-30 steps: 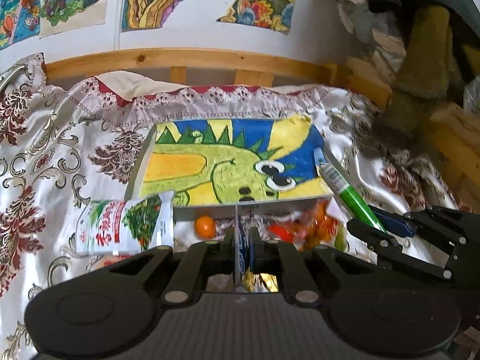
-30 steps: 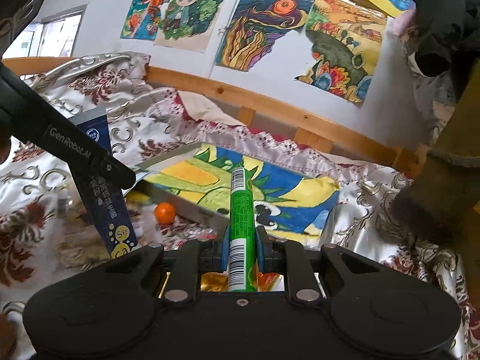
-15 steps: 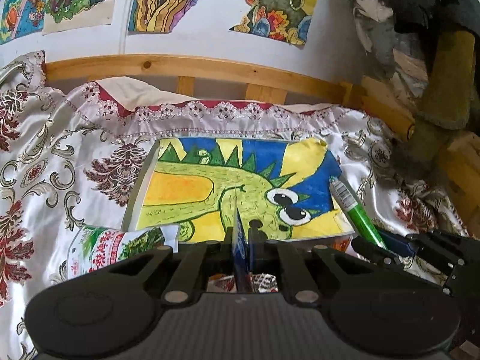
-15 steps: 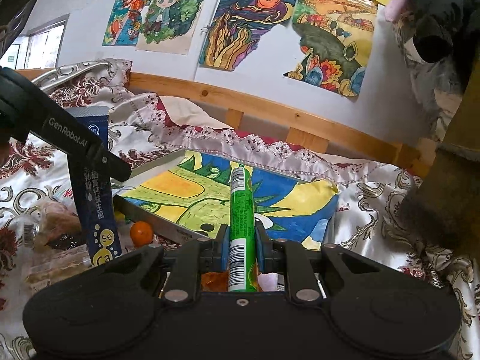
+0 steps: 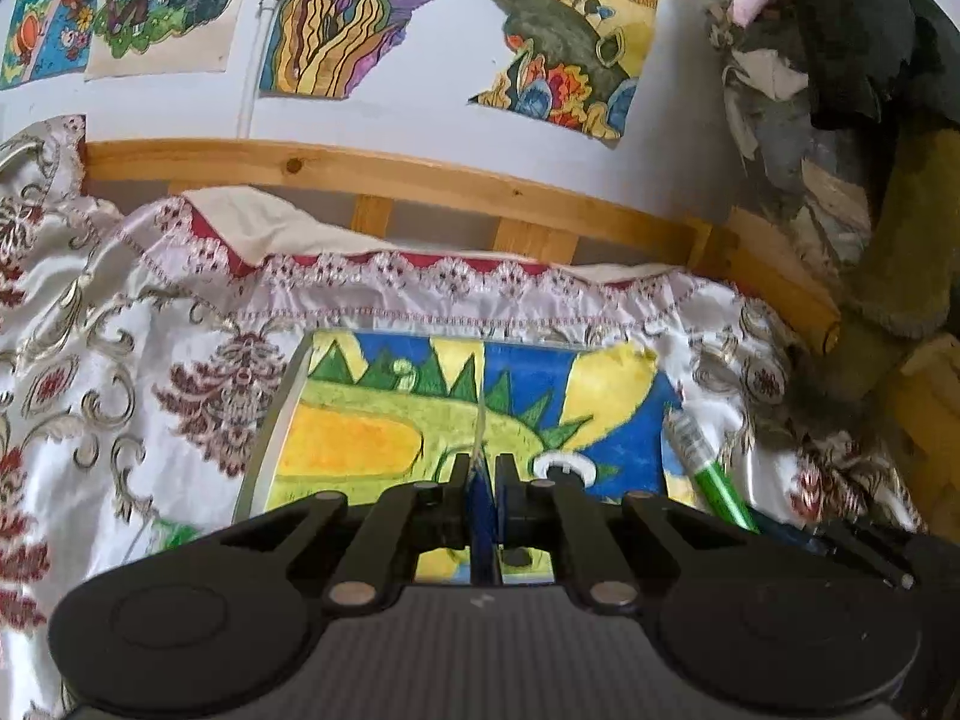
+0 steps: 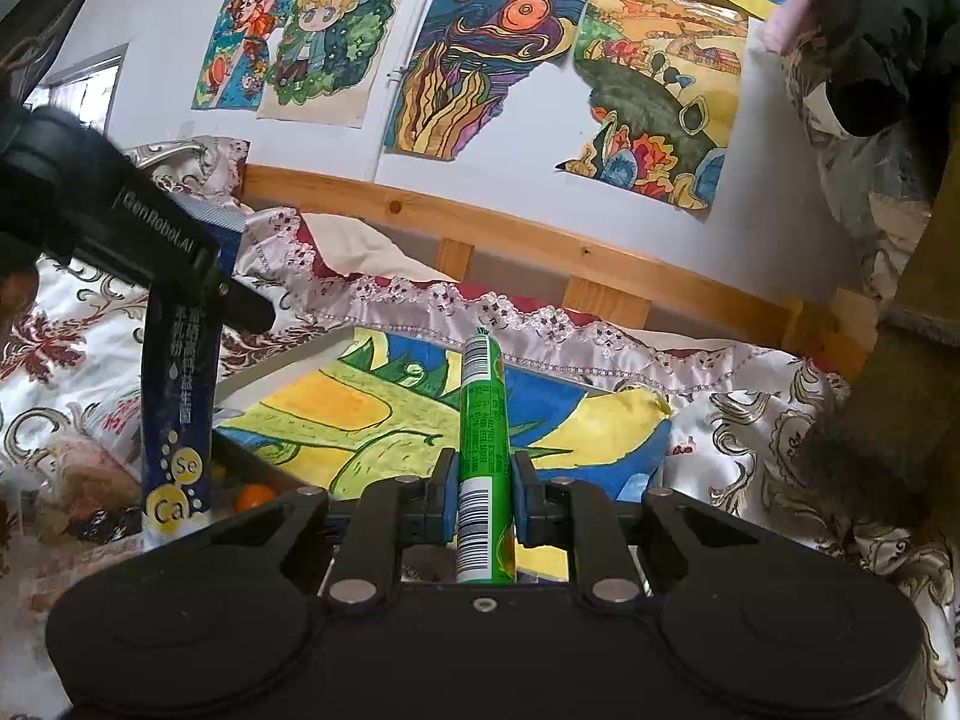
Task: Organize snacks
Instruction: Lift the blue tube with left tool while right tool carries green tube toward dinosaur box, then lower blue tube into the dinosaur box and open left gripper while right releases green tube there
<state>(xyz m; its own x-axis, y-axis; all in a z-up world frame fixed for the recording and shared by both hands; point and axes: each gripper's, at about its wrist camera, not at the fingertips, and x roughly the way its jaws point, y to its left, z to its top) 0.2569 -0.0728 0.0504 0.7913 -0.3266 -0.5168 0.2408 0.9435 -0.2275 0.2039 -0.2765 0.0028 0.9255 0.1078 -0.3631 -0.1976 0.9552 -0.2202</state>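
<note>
My left gripper point(image 5: 480, 480) is shut on a thin dark blue sachet point(image 5: 480, 504), seen edge on above a box whose lid point(image 5: 384, 438) bears a green dinosaur drawing. In the right wrist view the same sachet point(image 6: 177, 408) hangs upright from the left gripper point(image 6: 228, 294) beside the lid's point(image 6: 336, 420) left edge. My right gripper point(image 6: 483, 498) is shut on a green stick pack point(image 6: 483, 414) with barcodes, pointing forward over the lid. The green stick pack point(image 5: 711, 474) also shows at the lid's right edge in the left wrist view.
A small orange ball point(image 6: 252, 495) lies in the box below the lid's near edge. Several snack packets point(image 6: 78, 480) lie on the patterned satin cloth point(image 5: 120, 360) at the left. A wooden rail point(image 5: 420, 180) and a wall with drawings stand behind; piled clothes point(image 6: 870, 60) hang on the right.
Both grippers have moved forward over the dinosaur lid, still holding their packs. The white and green packet and the orange ball have slipped out of the left wrist view.
</note>
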